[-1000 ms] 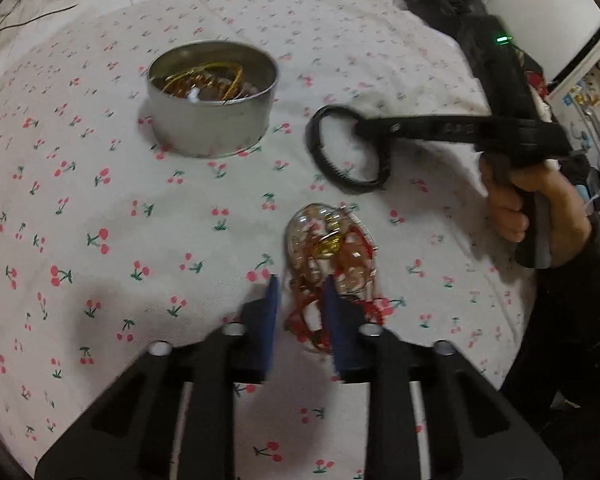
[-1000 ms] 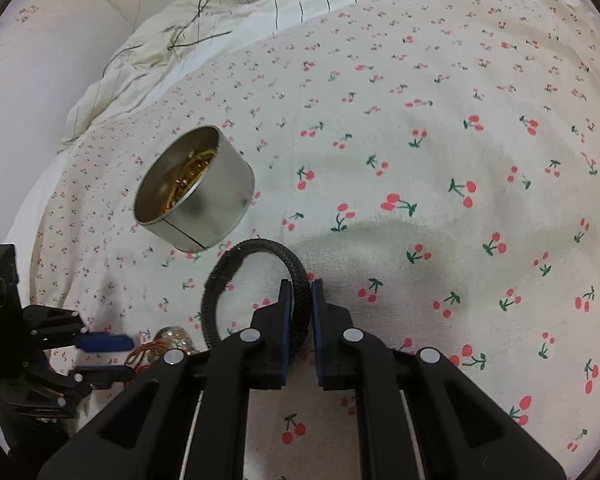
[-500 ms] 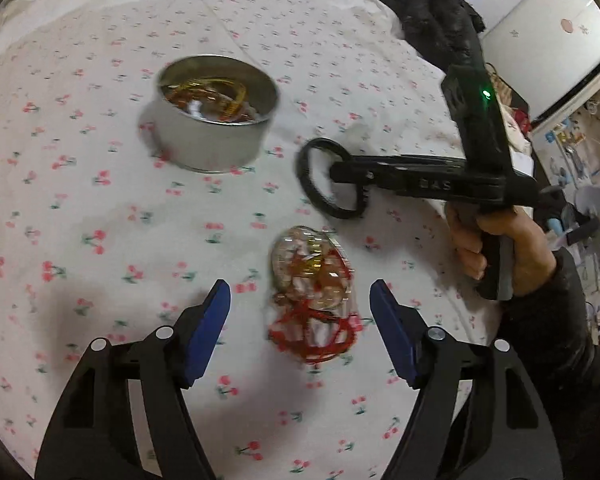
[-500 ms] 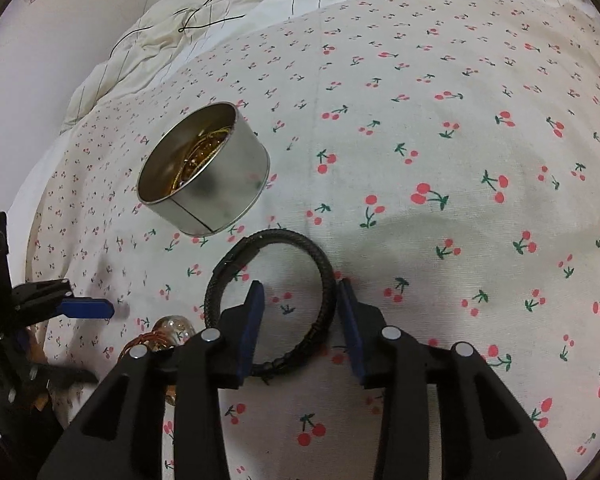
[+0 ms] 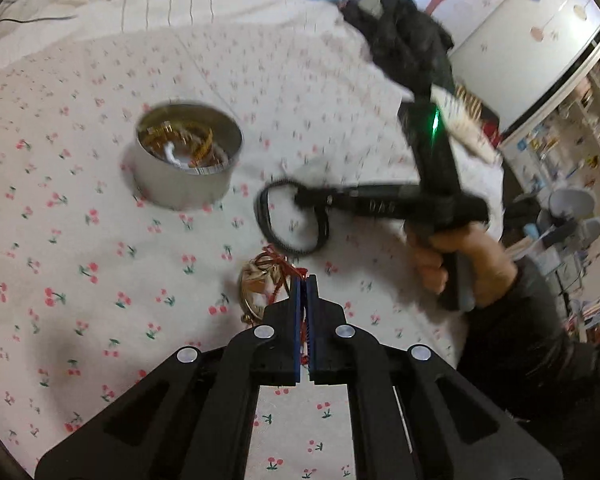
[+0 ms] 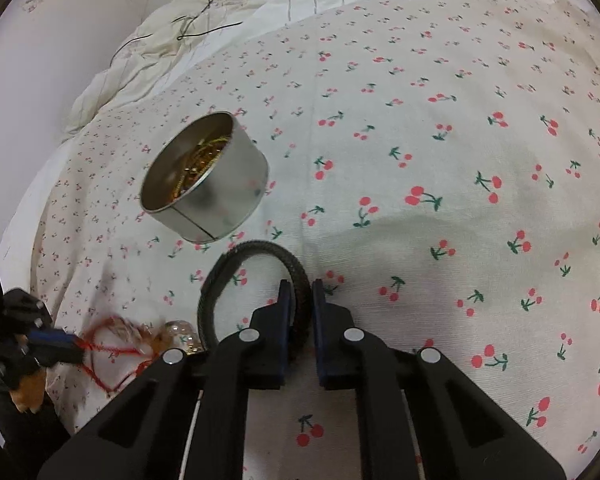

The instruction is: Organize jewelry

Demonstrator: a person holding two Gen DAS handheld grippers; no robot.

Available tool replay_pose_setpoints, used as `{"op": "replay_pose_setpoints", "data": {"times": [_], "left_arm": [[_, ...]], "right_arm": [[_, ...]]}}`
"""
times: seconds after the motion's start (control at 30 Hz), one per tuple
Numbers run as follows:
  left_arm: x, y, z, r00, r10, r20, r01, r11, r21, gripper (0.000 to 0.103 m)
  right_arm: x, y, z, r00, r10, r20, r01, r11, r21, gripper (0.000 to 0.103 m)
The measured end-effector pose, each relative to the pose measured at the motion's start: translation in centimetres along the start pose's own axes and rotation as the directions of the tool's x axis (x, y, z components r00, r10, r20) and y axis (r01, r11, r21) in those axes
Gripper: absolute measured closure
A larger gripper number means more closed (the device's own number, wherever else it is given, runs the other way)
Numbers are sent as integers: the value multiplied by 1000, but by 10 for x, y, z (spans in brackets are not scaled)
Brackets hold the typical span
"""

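A round metal tin (image 5: 188,160) with gold jewelry inside stands on the cherry-print sheet (image 6: 420,140). My left gripper (image 5: 305,280) is closing tight on the red cord (image 5: 278,262) of a clear beaded bracelet (image 5: 256,284); the cord runs between the blue pads and the beads hang just beyond the tips. In the right wrist view the left gripper (image 6: 74,350) shows at the lower left, with the red cord (image 6: 100,348) trailing from it. My right gripper (image 6: 299,284) is closing on the black braided bracelet (image 6: 252,248), its pads pressing the band, near the tin (image 6: 220,196).
A person's hand (image 5: 456,264) holds the right gripper's handle. A black garment (image 5: 412,40) lies at the far edge of the bed. A striped duvet with a thin dark cable (image 6: 204,20) is bunched behind the tin. Shelves and a chair stand at the right.
The left jaws spread wide over the beaded bracelet, then shut on its red cord and rose a little. The right jaws opened around the black bracelet and closed on it again.
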State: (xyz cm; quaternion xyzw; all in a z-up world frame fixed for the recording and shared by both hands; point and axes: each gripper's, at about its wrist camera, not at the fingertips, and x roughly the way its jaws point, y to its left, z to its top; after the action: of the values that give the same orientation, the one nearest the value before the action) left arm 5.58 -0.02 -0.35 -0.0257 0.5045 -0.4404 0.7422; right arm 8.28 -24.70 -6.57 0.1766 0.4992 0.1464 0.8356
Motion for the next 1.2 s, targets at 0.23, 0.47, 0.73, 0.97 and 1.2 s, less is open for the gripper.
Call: {"op": "replay_pose_setpoints", "data": {"times": [0.23,0.47,0.73,0.97,1.2], "left_arm": [[-10,8,5,998,-17,53,19,999,-43,101],[1,16,5,997,72,-14,-73,996,-56,101],[14,21,-2,993,85,-85,-90,994,-62,101],[30,21,-6,986,66,-154,-76,995,-62,89],[35,25,-6,986,35,-165,-51,994,-97,67]], "right_arm": [[7,-1,0,999,-7,-37,7,1000,4,89],[8,8,-2,999,-37,-28,36,999,-37,88],[9,10,-2,999,-43,-31,41,998,-44,88],[13,14,-3,998,-50,-38,48,998,-51,88],[13,13,-3,998,-49,-41,47,998,-51,88]]}}
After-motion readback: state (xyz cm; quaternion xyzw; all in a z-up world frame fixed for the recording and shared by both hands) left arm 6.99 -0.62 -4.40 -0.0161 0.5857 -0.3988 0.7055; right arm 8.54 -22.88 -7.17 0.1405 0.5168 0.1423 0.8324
